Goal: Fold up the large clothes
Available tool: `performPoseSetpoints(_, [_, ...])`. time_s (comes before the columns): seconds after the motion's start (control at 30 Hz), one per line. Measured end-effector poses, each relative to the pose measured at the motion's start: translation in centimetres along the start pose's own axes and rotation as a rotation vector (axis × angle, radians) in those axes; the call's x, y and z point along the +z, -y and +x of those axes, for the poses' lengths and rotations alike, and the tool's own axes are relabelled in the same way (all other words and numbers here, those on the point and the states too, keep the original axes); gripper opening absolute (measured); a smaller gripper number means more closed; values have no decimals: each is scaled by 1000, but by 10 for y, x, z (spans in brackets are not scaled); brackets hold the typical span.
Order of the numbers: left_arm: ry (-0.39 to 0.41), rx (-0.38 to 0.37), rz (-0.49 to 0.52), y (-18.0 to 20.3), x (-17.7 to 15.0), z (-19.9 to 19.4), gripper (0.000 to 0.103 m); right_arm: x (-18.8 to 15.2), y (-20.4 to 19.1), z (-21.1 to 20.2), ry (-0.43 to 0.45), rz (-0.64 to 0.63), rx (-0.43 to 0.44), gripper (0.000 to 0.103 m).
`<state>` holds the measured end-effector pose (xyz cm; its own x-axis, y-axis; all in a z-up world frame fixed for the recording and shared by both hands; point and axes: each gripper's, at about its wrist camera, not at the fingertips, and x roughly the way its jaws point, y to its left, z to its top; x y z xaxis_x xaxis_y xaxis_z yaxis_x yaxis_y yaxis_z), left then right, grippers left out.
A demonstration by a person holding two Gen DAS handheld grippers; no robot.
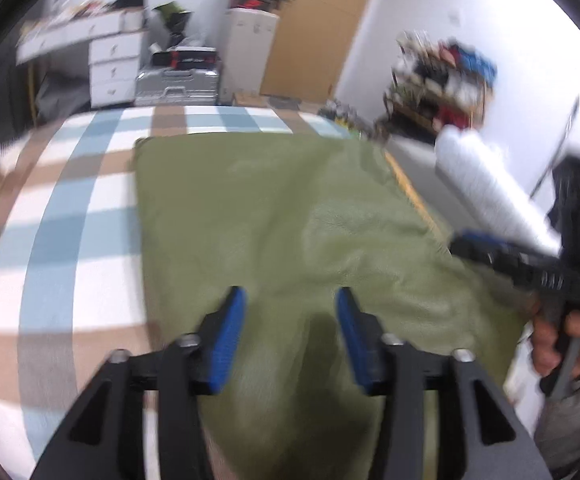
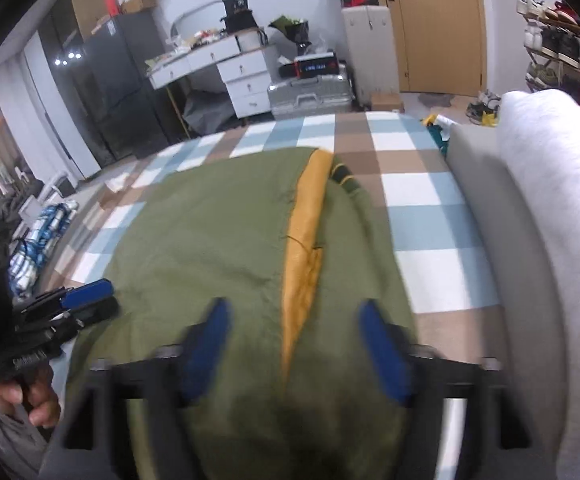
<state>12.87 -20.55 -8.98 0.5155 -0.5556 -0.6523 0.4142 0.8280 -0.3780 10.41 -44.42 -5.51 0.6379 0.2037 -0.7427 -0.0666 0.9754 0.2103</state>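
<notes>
A large olive-green garment point(image 1: 274, 216) lies spread flat on a checked bedcover point(image 1: 70, 208). In the right wrist view the garment point(image 2: 218, 240) shows a yellow lining strip point(image 2: 303, 248) along its open front. My left gripper point(image 1: 290, 312) is open and empty just above the garment's near part. My right gripper point(image 2: 293, 324) is open and empty above the near edge, astride the yellow strip. The right gripper also shows at the right of the left wrist view point(image 1: 473, 242), and the left gripper at the left of the right wrist view point(image 2: 90, 300).
A grey upholstered bed end point(image 2: 529, 208) runs along the right side. Beyond the bed stand a white drawer desk point(image 2: 230, 68), a silver suitcase point(image 2: 309, 94), a wooden door point(image 2: 437, 24) and a shoe rack point(image 2: 561, 48). Bundled items point(image 2: 38, 240) lie on the floor at left.
</notes>
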Motion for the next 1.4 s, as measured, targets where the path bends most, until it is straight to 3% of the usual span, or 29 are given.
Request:
performPoseSetpoints(0.03, [16,-17,-51,-8,-2,-7,61,-3,6,-6,-9,3,-4,75])
performPoseSetpoints(0.07, [16,-12,-105,-17,-5,-10,72,-5,12,-7,-22,7,-8,75])
performPoseSetpoints(0.1, [-4,9,-160,-27,-7,-10,75,-6,16,-6,-32,15,-14,75])
performPoseSetpoints(0.23, [-104,-38,-314,-53,-19,9,75,-18,37,19,-128,141,-9,75])
performPoseSetpoints(0.33, [-118,-79,-381,-62,-23,18,75,-26,39,26,-157,223,57,57])
performPoseSetpoints(0.4, [-103,-66,-375,-63,-19,16,75,-28,29,20,-156,199,76,49])
performPoseSetpoints(0.6, [-115,-52,-310,-68,-11,17,75,-37,29,9,-227,191,174,51])
performPoseSetpoints(0.7, [-124,-53,-277,-64,-15,13,75,-39,42,4,-179,218,120,69])
performPoseSetpoints(0.97, [-128,-29,-241,-63,-13,10,75,-36,42,27,-171,232,168,70])
performPoseSetpoints(1.13, [-129,-21,-228,-62,-13,9,75,-36,32,26,-181,206,187,55])
performPoseSetpoints(1.3, [-131,-17,-210,-61,-14,7,75,-43,25,22,-187,223,201,53])
performPoseSetpoints(1.4, [-128,-13,-207,-64,-14,4,75,-54,12,18,-229,220,260,53])
